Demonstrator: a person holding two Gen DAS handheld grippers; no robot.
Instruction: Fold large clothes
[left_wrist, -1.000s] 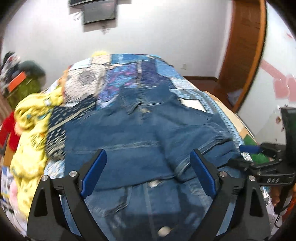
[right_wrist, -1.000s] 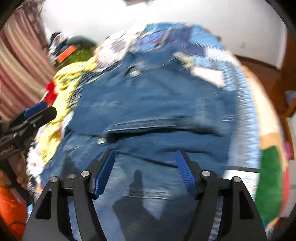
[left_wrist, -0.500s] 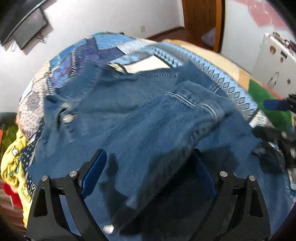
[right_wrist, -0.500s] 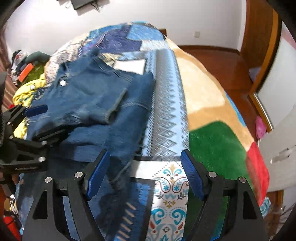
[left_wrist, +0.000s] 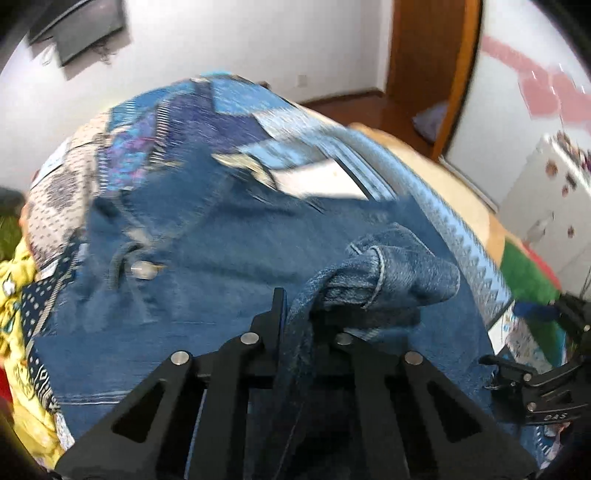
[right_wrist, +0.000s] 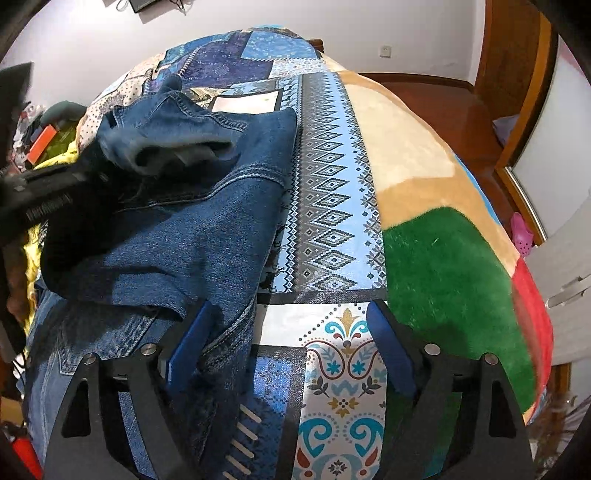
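Your left gripper (left_wrist: 299, 314) is pinching the blue denim jacket's (left_wrist: 207, 266) sleeve at frame centre; your right gripper (right_wrist: 284, 343) is hanging open, lower centre.

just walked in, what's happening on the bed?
A person with a handheld gripper in each hand is folding a denim jacket on a patterned bedspread. The left gripper is shut on the jacket's sleeve, holding the cuff bunched above the body of the jacket. The right gripper is open at the jacket's near right edge, gripping nothing. A yellow garment lies to the left.
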